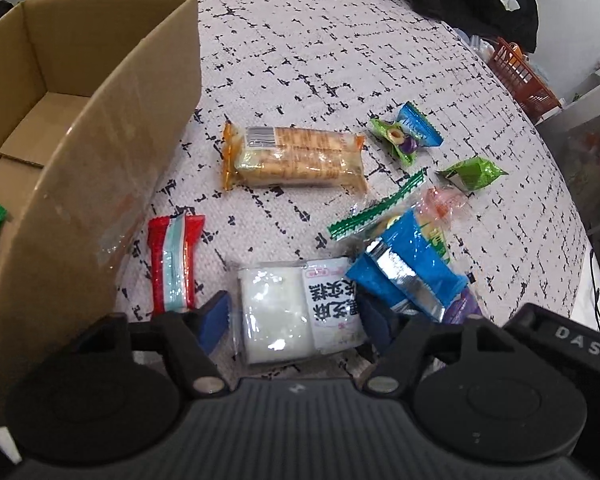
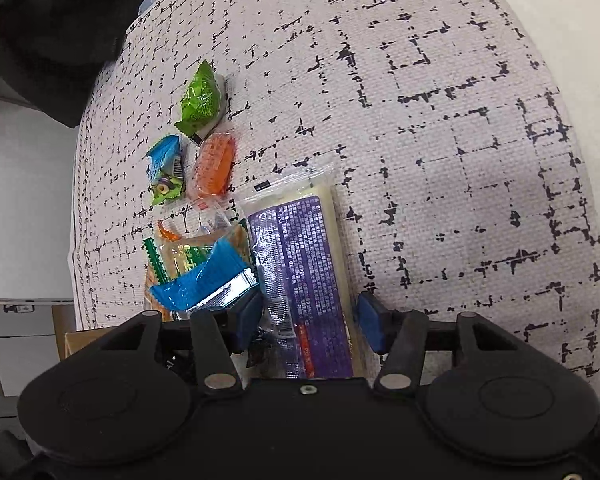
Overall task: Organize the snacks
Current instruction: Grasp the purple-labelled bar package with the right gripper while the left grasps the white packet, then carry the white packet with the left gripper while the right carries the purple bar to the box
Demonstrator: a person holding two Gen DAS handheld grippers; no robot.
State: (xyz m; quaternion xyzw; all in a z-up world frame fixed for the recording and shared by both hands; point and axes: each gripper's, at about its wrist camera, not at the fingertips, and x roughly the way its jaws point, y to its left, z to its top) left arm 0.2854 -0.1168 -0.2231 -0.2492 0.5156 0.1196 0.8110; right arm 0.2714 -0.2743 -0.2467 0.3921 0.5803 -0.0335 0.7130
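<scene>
Target-left: white rice-cake pack is lying flat on the surface, directly between the fingers of the left claw.
Axis-left: pack's long side is running fore-aft along the claw's pointing line, so the jaws are spanning its short width.
Claw-left: jaws are standing part open; left pad looks just clear of the pack, right pad close beside its edge, contact unclear. Not gripping yet, by my read.
Target-right: purple-labelled long pack is lying between the fingers of the right claw, long axis also running away from the claw.
Claw-right: part open, visible gap on the right pad; blue foil packet is crowding the left pad.
Destination: cardboard box is sitting left of the left claw, so left hand is nearer.
Risk: right claw closing may be catching the blue foil too.
</scene>
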